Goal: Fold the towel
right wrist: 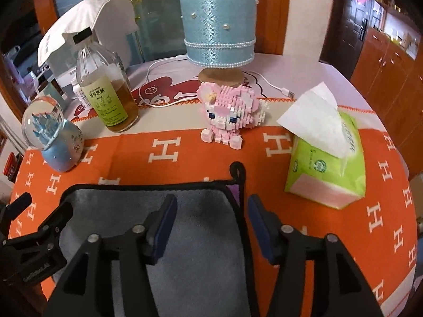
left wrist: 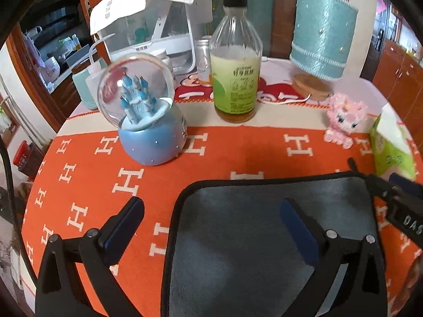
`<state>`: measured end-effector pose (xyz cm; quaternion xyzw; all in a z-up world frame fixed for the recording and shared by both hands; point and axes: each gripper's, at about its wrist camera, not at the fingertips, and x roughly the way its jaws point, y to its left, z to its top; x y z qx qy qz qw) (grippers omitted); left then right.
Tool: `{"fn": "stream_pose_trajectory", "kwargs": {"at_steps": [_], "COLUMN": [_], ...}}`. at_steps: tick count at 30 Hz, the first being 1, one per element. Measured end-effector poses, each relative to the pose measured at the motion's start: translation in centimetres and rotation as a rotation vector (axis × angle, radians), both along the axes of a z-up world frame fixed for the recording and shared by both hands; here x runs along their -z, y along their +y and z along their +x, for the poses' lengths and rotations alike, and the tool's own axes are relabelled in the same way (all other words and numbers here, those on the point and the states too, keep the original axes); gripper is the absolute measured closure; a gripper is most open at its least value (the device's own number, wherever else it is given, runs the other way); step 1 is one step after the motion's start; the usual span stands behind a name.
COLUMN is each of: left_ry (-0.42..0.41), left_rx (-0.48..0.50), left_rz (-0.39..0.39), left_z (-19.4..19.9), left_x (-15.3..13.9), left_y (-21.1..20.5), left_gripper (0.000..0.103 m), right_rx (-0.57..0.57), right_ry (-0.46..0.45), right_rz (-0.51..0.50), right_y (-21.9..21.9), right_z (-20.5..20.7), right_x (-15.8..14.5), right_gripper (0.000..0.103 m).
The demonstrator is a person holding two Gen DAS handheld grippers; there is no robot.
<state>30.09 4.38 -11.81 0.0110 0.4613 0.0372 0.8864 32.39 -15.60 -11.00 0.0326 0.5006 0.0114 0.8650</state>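
Observation:
A grey towel (left wrist: 238, 237) with black trim lies flat on the orange tablecloth (left wrist: 87, 179). It also shows in the right wrist view (right wrist: 195, 237), with a black hanging loop (right wrist: 237, 169) at its far right corner. My left gripper (left wrist: 211, 206) is open, straddling the towel's far left corner. My right gripper (right wrist: 212, 206) is open, straddling the towel's right edge near the loop. Neither holds anything. The right gripper shows at the right edge of the left wrist view (left wrist: 396, 200).
Behind the towel stand a snow globe (left wrist: 142, 111), a bottle (left wrist: 235, 63), a blue lamp (left wrist: 322, 31), a pink brick figure (right wrist: 227, 111) and a green tissue pack (right wrist: 327, 158). A white cable (right wrist: 277, 87) lies by the lamp.

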Motion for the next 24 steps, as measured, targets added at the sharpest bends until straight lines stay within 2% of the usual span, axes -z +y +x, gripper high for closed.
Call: {"fn": "stream_pose_trajectory", "kwargs": {"at_steps": [7, 12, 16, 24], "left_ry": [-0.017, -0.028, -0.043, -0.095], "left_rx": [-0.001, -0.004, 0.006, 0.062], "left_rz": [-0.046, -0.073, -0.112, -0.138], "left_z": [-2.0, -3.5, -4.8, -9.7], "left_x": [-3.1, -4.9, -6.5, -10.7], "left_y": [0.1, 0.7, 1.0, -0.4], "left_gripper": [0.001, 0.001, 0.001, 0.001], "right_rx": [0.004, 0.009, 0.011, -0.025], "right_ry": [-0.035, -0.076, -0.115, -0.149], "right_rz": [-0.010, -0.036, -0.052, -0.036], "right_y": [0.4, 0.3, 0.1, 0.1], "right_z": [-2.1, -3.8, -5.4, -9.8], "right_x": [-2.5, -4.5, -6.6, -9.9], "right_gripper": [0.040, 0.032, 0.030, 0.029]}}
